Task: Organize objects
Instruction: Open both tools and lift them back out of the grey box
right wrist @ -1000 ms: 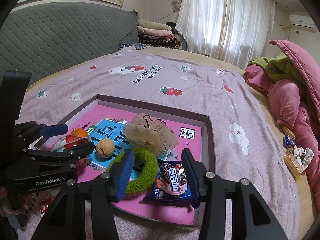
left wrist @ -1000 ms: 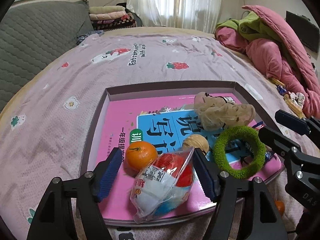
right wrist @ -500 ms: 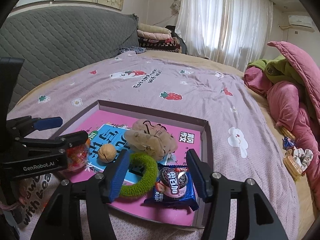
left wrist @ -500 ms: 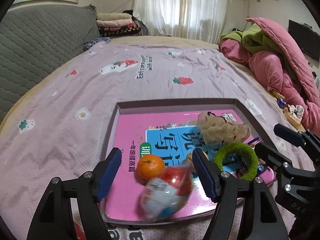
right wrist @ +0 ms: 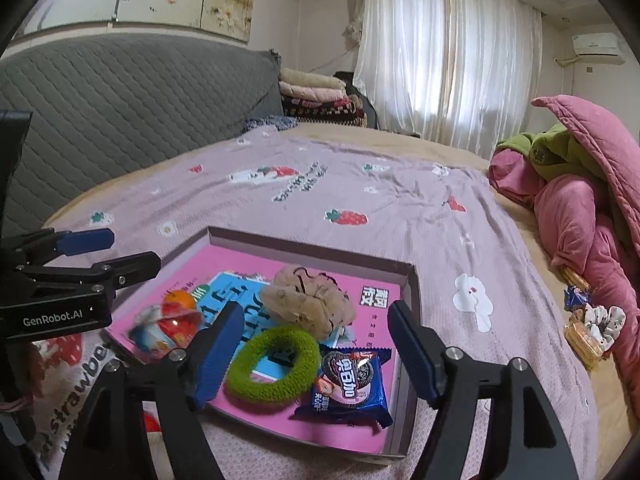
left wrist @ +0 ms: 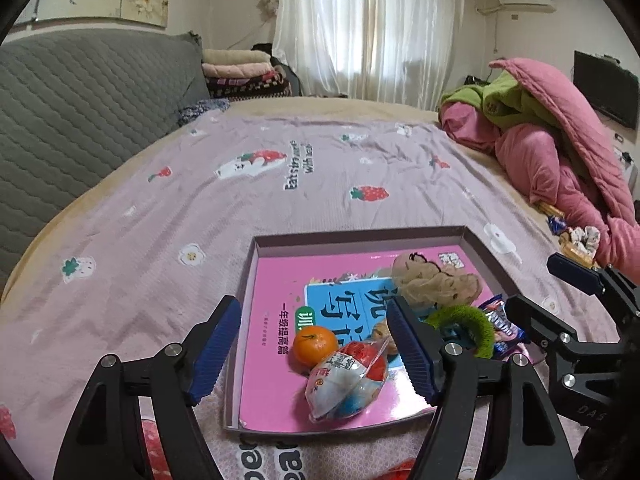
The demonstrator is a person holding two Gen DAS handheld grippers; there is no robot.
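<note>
Tray holds orange, snack bag, green ring, cookie packet; left gripper and right gripper both opening, empty (bedside items apparently remain).

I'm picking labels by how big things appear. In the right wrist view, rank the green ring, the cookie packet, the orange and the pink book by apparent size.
1. pink book
2. green ring and cookie packet: look alike, no ranking
3. orange: smallest, but farther off and half hidden

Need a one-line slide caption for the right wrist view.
Right gripper opening above the cookie packet and green ring lying in the shallow box.
</note>
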